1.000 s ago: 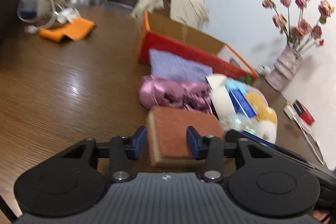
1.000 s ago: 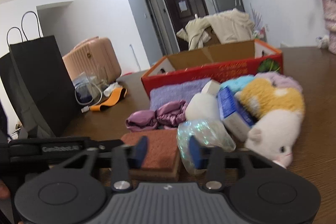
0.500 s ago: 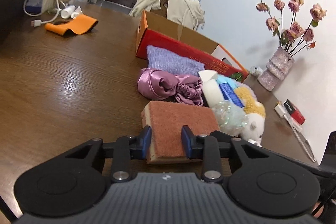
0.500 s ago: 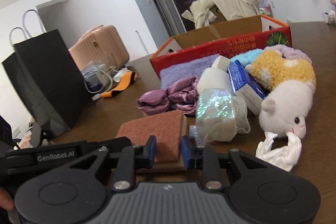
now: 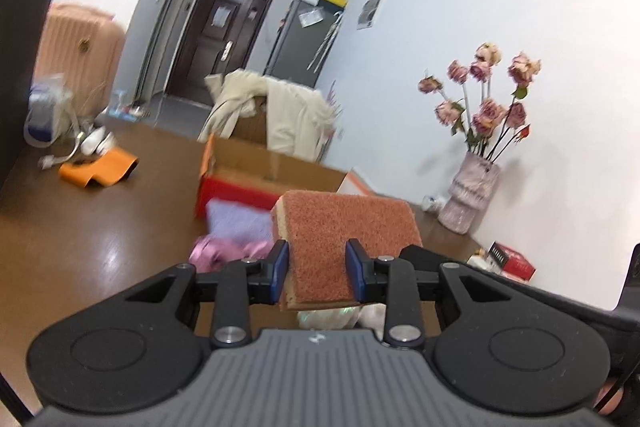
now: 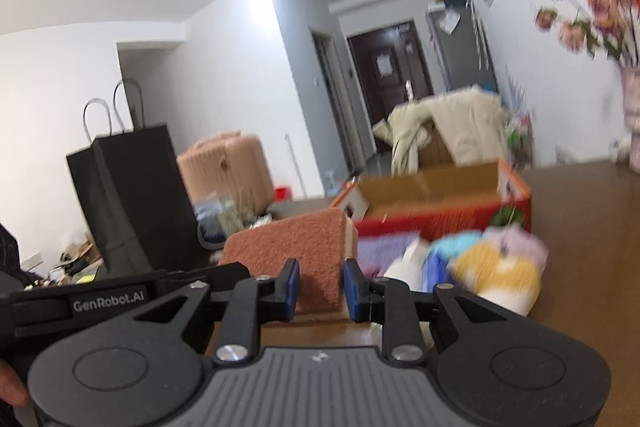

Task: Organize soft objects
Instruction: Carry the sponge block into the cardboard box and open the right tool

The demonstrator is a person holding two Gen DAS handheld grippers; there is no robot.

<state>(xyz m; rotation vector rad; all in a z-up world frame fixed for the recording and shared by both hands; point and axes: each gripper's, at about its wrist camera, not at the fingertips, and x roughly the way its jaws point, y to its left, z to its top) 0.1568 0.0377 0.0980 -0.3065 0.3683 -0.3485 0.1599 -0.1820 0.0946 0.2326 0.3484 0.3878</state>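
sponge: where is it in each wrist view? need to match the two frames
Left wrist: sponge at bottom centre, clamped in the left claw, raised in front of the red cardboard box.
Right wrist: sponge at lower centre, left of the middle, clamped in the right claw; the left claw's black body reaches in from the left.
Shared landmark: the red cardboard box, behind the sponge in both views.
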